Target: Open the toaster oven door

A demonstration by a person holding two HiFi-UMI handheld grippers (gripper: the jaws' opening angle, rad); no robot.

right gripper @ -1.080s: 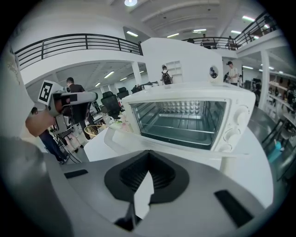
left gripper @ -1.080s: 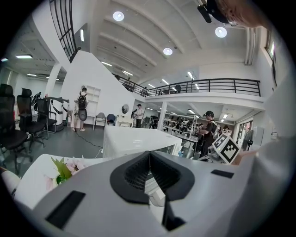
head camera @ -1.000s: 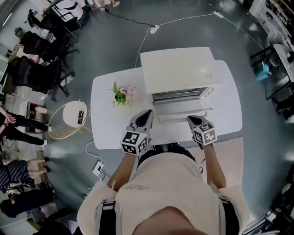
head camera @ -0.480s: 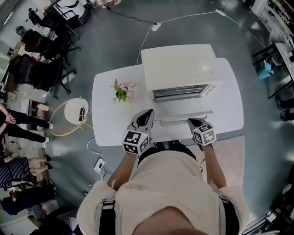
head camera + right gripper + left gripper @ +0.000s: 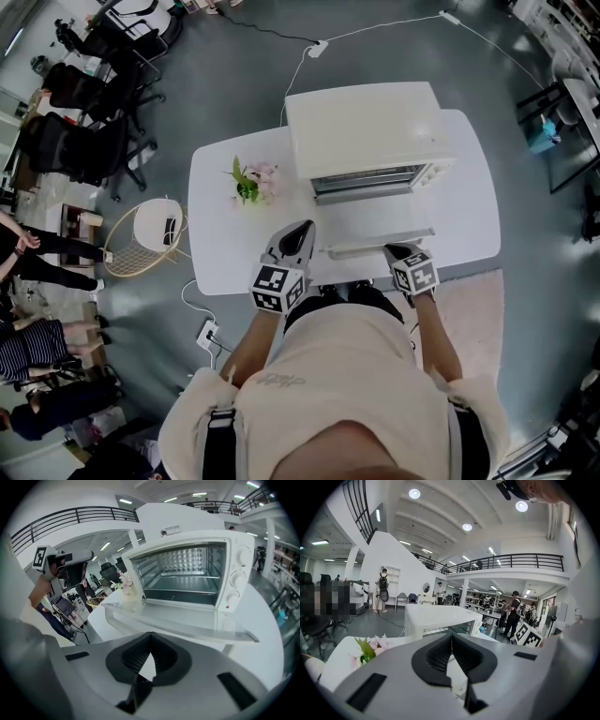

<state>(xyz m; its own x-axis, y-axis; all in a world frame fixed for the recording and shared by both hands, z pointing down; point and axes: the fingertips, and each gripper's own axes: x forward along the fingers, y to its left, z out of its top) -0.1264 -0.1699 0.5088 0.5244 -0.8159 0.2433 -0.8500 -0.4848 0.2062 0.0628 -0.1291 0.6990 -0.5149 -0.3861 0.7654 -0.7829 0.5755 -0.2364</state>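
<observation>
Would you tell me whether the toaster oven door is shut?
No, the door lies folded down flat, leaving the toaster oven cavity exposed.

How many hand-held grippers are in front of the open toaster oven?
2. The left hand-held gripper is by the door's left corner; the right hand-held gripper is by its right corner.

left tool [image 5: 299, 232]: jaws together, empty | right tool [image 5: 395, 250]: jaws together, empty | both pointing forward
</observation>
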